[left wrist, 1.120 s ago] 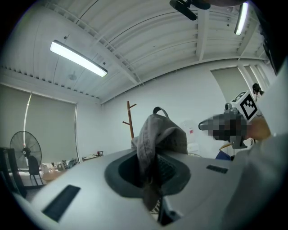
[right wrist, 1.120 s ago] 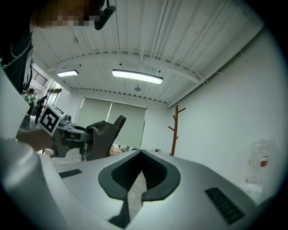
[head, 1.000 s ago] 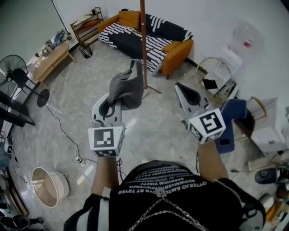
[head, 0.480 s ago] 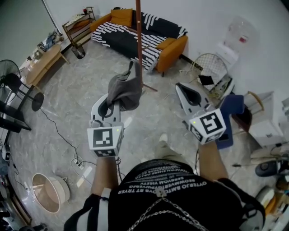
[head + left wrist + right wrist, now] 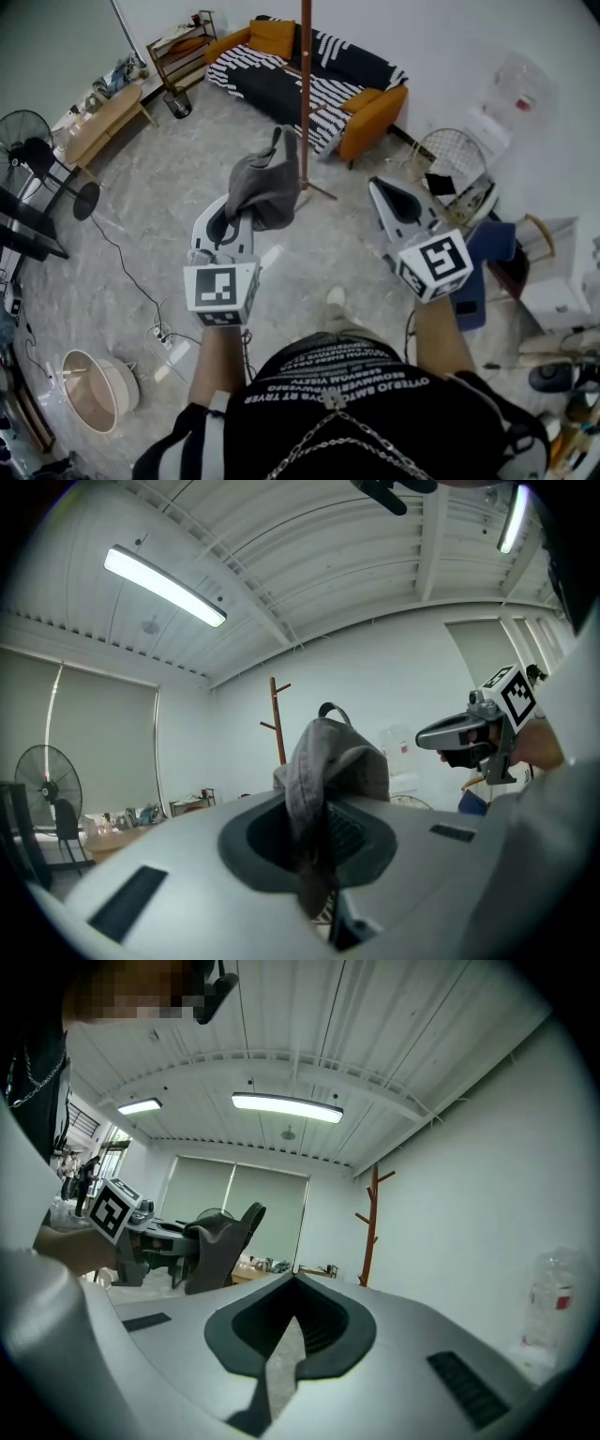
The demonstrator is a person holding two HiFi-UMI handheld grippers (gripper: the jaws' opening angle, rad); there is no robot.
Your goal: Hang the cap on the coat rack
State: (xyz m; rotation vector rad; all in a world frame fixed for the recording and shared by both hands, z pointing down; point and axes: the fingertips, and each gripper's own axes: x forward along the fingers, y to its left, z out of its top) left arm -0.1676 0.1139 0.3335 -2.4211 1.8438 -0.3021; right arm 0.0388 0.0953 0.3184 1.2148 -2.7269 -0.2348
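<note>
A grey cap (image 5: 262, 187) hangs crumpled from my left gripper (image 5: 228, 220), which is shut on its fabric and holds it up in front of me. In the left gripper view the cap (image 5: 330, 761) bulges above the left gripper (image 5: 314, 860), its strap loop on top. The brown wooden coat rack (image 5: 306, 94) stands just beyond the cap, in front of the sofa; its pole and pegs (image 5: 278, 726) show past the cap, and the rack (image 5: 371, 1227) is also in the right gripper view. My right gripper (image 5: 378, 187) is shut and holds nothing, to the right of the cap.
An orange sofa with a striped blanket (image 5: 309, 70) stands behind the rack. A fan (image 5: 28, 141) and a low wooden table (image 5: 103, 117) are at the left, a round basket (image 5: 89, 389) at lower left. A wire basket (image 5: 448, 150) and a water dispenser (image 5: 511, 89) stand at the right.
The view has shifted a little, so the rack pole sits slightly further right. A foot shows below the grippers. Both grippers keep their pose; the cap stays held.
</note>
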